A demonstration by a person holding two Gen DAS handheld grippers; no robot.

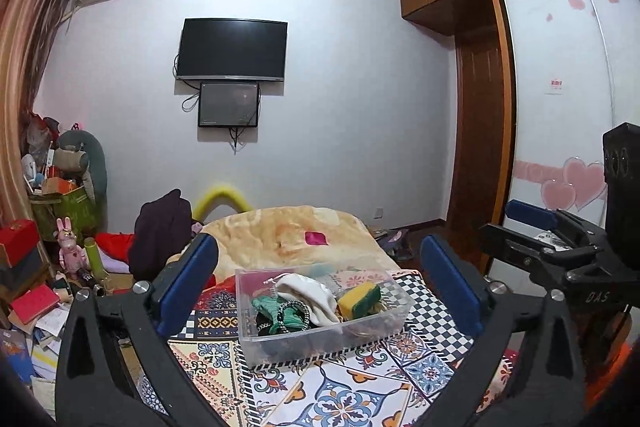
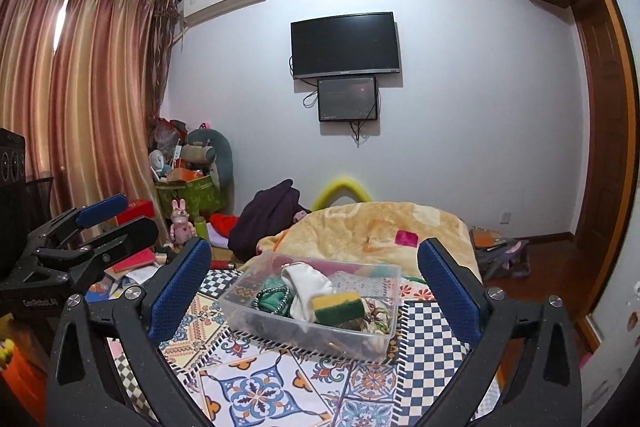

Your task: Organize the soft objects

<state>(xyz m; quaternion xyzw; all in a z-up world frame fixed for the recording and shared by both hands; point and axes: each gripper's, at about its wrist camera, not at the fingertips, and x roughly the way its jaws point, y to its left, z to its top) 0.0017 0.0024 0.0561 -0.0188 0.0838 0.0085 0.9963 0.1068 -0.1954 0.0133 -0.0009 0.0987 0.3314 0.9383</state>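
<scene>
Both tools released: left tool [image 1: 320, 275], "DAS" on right tool [image 1: 556, 239]; clear bin [image 1: 320, 343] between.

bin [image 1: 384, 343] bottom contents indistinct

Little here can be read. In the left wrist view, the black body of the right claw [image 1: 532, 223] at the right edge carries pale raised letters that look like "DAS". In the right wrist view, the black body of the left claw [image 2: 112, 219] at the left edge bears a pale brand word beginning "Gen", the rest too blurred to make out. A small red and white sign [image 1: 555, 85] is stuck on the white wardrobe door [image 1: 560, 67] at the far right; its print is too small to read.
</scene>
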